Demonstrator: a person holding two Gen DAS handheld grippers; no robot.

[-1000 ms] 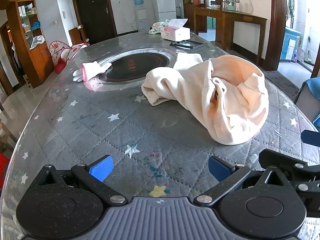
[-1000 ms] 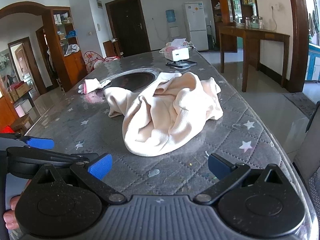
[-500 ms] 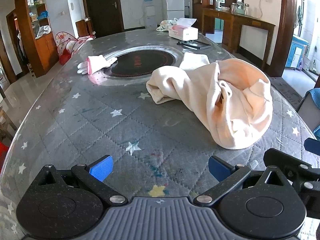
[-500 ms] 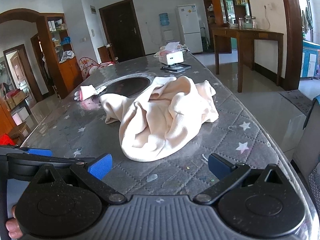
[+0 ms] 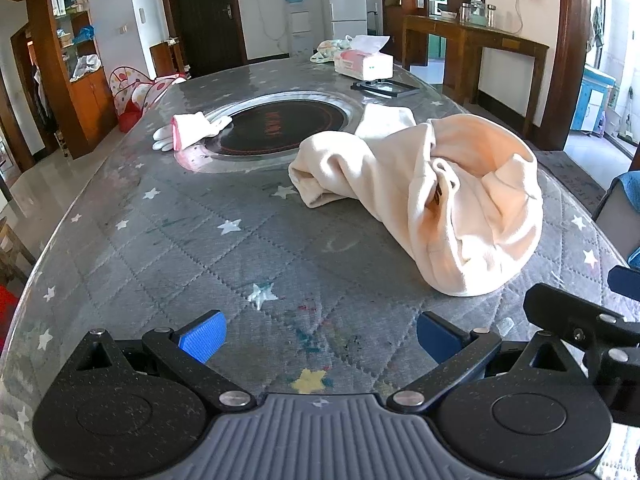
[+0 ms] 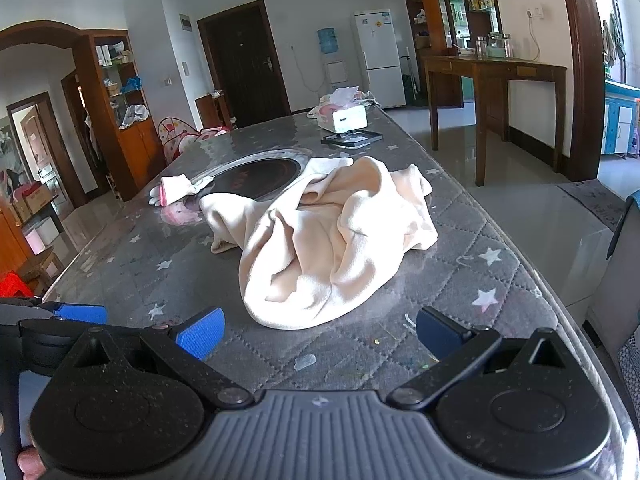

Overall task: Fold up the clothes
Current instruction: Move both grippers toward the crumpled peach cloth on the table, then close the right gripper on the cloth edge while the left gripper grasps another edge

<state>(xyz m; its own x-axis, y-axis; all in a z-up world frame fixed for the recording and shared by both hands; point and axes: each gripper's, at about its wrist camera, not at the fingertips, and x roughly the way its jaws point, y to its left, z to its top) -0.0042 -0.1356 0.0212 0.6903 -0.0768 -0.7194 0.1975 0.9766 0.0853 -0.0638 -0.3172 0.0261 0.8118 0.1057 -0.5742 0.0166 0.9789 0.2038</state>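
While both tongs gape empty at the table's [image 5: 168, 248] near edge, the cream garment [image 5: 448, 200] lies crumpled. Left gripper [image 5: 318, 338] and right gripper [image 6: 318, 334] hover apart from it.

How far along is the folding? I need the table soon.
Nothing looks done: the cream garment lies in a crumpled heap on the quilted table, with no flat or folded part showing. Nothing is in hand: the left gripper and right gripper are both open and empty, short of the cloth. Spreading it flat and every fold are left.
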